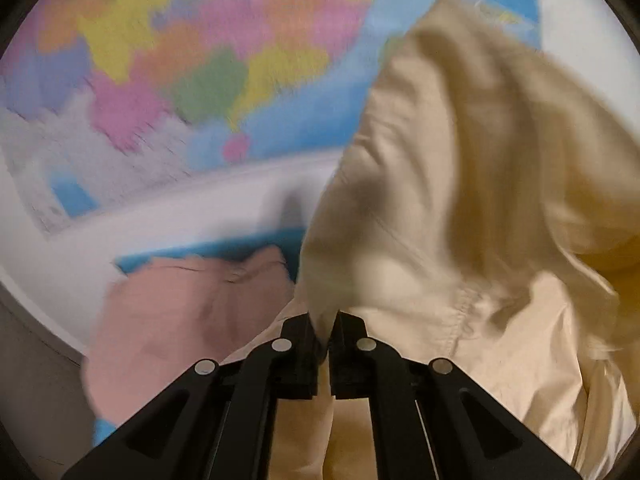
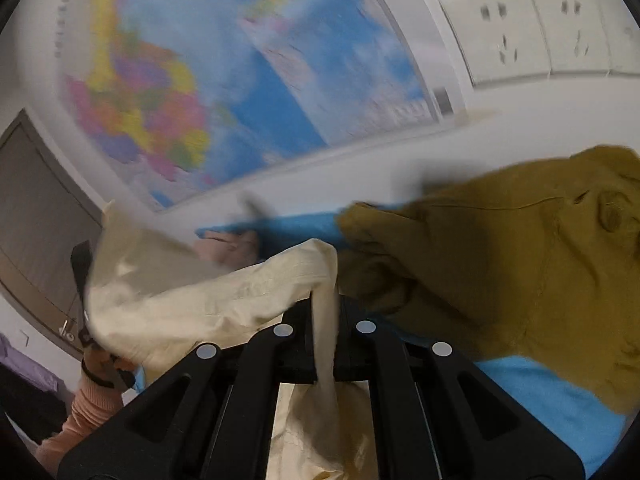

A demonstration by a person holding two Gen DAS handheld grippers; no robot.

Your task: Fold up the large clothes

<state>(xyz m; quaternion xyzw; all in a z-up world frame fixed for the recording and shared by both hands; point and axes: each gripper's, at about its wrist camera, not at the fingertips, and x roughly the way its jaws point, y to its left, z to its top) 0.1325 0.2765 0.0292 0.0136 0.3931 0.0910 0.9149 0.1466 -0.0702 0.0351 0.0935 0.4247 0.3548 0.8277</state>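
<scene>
We hold the cream garment (image 1: 472, 208) up between us, both pairs of tongs clenched on its cloth. Our left tongs (image 1: 327, 322) pinch a bunched fold of it, and the fabric billows up and to the right in the left wrist view, a stitched seam showing near the jaws. Our right tongs (image 2: 325, 300) grip a narrow twisted strip of the same garment (image 2: 208, 292), which stretches away to the left toward the other tool, where a hand in a peach sleeve (image 2: 94, 396) shows at the lower left.

Below the garment lies a blue cover (image 2: 560, 400) on what carries the clothes; we cannot tell whether it is a bed or a tabletop. On it, toward the far edge by the wall, rests a pink garment (image 1: 180, 312), and at the right side a mustard-coloured garment (image 2: 500, 264) lies crumpled. A colourful map (image 1: 192, 52) hangs on the white wall behind, and wall sockets (image 2: 532, 40) sit to its right. Everything is blurred.
</scene>
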